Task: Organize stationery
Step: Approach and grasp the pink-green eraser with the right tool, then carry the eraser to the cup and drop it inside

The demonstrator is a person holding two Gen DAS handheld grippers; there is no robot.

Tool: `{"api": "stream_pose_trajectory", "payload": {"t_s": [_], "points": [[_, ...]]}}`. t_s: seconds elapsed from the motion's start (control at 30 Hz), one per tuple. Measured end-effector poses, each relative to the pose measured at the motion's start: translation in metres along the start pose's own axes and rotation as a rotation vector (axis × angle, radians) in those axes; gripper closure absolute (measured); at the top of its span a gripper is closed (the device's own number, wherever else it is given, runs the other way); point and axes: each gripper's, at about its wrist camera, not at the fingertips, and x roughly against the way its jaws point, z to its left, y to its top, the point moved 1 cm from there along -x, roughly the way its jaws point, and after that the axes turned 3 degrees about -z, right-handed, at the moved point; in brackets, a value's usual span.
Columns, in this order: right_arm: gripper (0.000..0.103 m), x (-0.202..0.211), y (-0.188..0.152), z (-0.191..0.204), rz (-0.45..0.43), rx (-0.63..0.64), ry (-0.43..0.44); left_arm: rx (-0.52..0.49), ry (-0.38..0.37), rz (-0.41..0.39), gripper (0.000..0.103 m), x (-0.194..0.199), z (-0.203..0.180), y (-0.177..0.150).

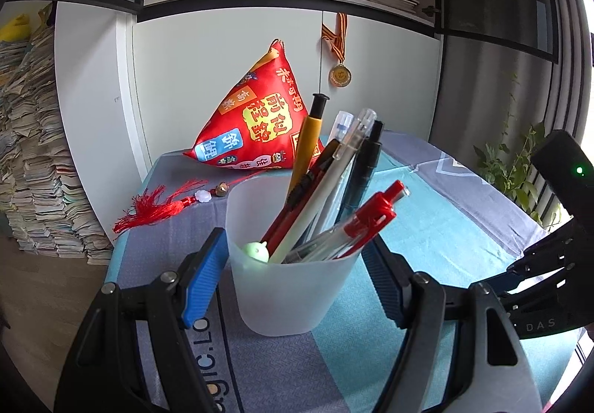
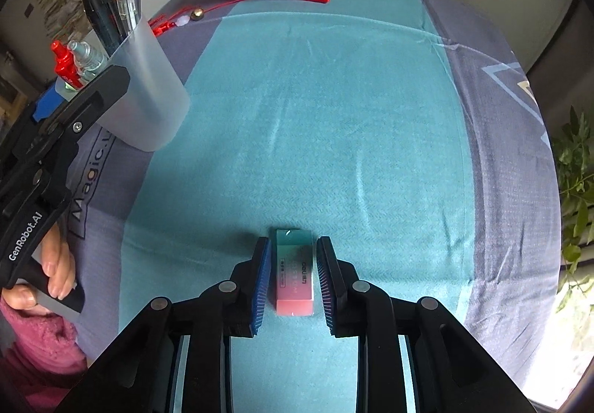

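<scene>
Flanking the frosted translucent plastic pen cup (image 1: pixel 293 264), the left claw (image 1: pixel 297 264) is seen with both blue pads against the cup walls, clenched on it; assorted pens (image 1: pixel 334 190) stand inside, near the desk's (image 1: pixel 445 227) left edge. In the right view, the right claw (image 2: pixel 292 273) is spread, unclenched, around a pink-and-teal rectangular eraser (image 2: pixel 294 272) lying near the desk's front edge, narrow gaps visible at each pad.
</scene>
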Motion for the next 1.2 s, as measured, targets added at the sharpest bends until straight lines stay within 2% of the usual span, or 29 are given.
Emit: {"api": "stream_pose_trajectory", "payload": {"t_s": [0.33,0.47,0.6,0.67,0.83,0.9,1.0,1.2], "points": [[0.081,-0.011,0.008,-0.001,-0.007,0.020,0.004,0.009,-0.004,0.012,0.030,0.002,0.002,-0.002],[0.081,-0.011,0.005,-0.001,-0.016,0.021,0.008,0.006,0.005,-0.001,0.023,0.007,0.004,-0.003],[0.082,-0.009,0.001,-0.002,-0.028,0.021,0.013,-0.005,0.007,-0.013,0.020,0.010,0.003,-0.004],[0.082,-0.007,-0.002,-0.003,-0.031,0.023,0.017,-0.023,0.024,-0.012,0.015,0.009,0.001,-0.005],[0.082,-0.001,-0.008,-0.008,-0.044,0.013,0.034,-0.017,0.079,-0.037,0.015,0.004,0.006,-0.002],[0.082,-0.001,-0.008,-0.010,-0.056,0.003,0.038,0.007,0.062,-0.026,0.016,0.000,0.010,0.000],[0.082,0.004,-0.008,-0.012,-0.078,-0.009,0.049,0.005,0.023,-0.020,0.032,-0.001,0.008,0.000],[0.082,0.033,-0.005,-0.011,-0.170,-0.020,0.071,-0.013,0.029,-0.023,0.032,0.001,0.004,-0.002]]}}
